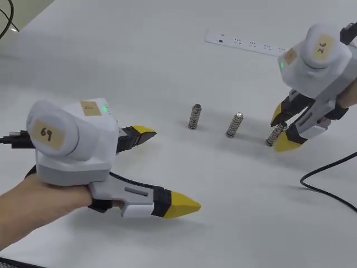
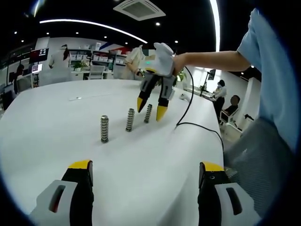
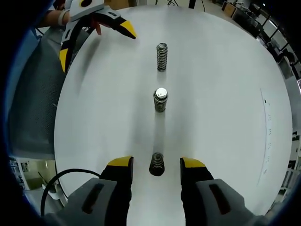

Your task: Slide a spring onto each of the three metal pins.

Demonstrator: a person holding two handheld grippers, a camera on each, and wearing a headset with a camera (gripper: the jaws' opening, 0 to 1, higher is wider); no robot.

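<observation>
White table (image 1: 139, 56); right tongs (image 1: 282, 134) angled down, straddling end spring (image 3: 157, 165).

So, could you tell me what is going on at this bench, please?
A person holds a claw in each hand over a white table. Three springs stand on it in a row. The right claw is open, with its jaws either side of the near spring and not touching it. Beyond it are the middle spring and the far spring. The left claw is open, off to the side.
</observation>
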